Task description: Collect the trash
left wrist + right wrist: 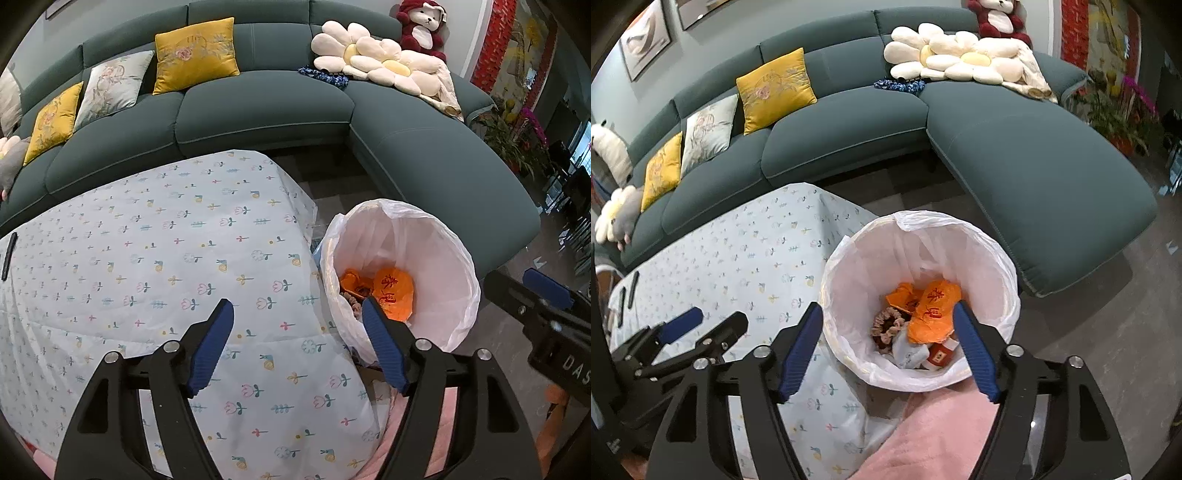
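Note:
A bin lined with a white bag [443,266] [990,266] stands on the floor at the table's right end. Inside lie orange wrappers [932,310] [391,291], a brown scrunchie [888,325], a pale wrapper [908,352] and a red-and-white packet [940,356]. My left gripper [297,310] is open and empty, above the table's right edge beside the bin. My right gripper [888,312] is open and empty, right above the bin's mouth. The left gripper shows in the right wrist view [713,323], and the right gripper's fingers [546,288] show in the left wrist view.
A low table under a floral cloth [166,266] [746,266] holds dark slim objects [631,290] [9,254] at its far left. A green sofa [266,107] [849,122] with cushions curves behind. A pink cloth [938,432] lies below the bin.

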`<action>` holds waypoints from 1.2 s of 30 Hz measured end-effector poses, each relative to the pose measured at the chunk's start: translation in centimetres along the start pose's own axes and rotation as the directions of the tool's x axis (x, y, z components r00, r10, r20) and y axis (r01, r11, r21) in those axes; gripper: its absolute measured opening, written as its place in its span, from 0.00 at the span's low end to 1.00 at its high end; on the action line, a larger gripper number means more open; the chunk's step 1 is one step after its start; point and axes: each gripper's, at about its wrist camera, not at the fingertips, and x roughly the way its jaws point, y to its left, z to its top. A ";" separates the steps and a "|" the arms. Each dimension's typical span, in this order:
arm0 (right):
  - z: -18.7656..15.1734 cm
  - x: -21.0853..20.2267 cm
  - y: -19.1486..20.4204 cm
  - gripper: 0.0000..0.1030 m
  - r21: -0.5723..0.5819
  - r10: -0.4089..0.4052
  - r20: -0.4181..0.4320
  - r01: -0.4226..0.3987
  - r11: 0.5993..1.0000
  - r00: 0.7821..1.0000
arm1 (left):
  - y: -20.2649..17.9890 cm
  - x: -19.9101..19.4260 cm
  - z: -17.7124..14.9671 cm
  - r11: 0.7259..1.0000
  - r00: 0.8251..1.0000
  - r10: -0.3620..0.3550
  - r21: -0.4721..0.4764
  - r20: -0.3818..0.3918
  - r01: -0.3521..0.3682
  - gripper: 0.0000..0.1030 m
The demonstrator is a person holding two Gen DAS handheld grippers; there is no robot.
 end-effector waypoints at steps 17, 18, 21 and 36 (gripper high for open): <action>-2.7 -0.7 1.2 0.89 -0.069 -0.023 -0.009 0.022 0.997 1.000 | 0.3 -1.0 -2.7 0.999 0.999 0.051 0.017 0.004 -0.052 0.86; -2.9 -0.6 1.2 0.93 -0.067 -0.024 -0.018 0.022 0.998 1.000 | 0.4 -1.0 -2.8 0.998 0.998 0.056 0.014 0.004 -0.056 0.86; -3.3 -0.5 0.8 0.93 -0.052 -0.026 -0.022 0.024 0.998 0.999 | 0.7 -0.9 -3.0 0.998 0.998 0.061 0.004 -0.003 -0.061 0.87; -4.6 -0.2 0.3 0.93 -0.066 -0.074 -0.031 0.072 0.995 0.997 | 0.6 -0.8 -4.1 0.995 0.995 0.099 0.011 -0.005 -0.099 0.88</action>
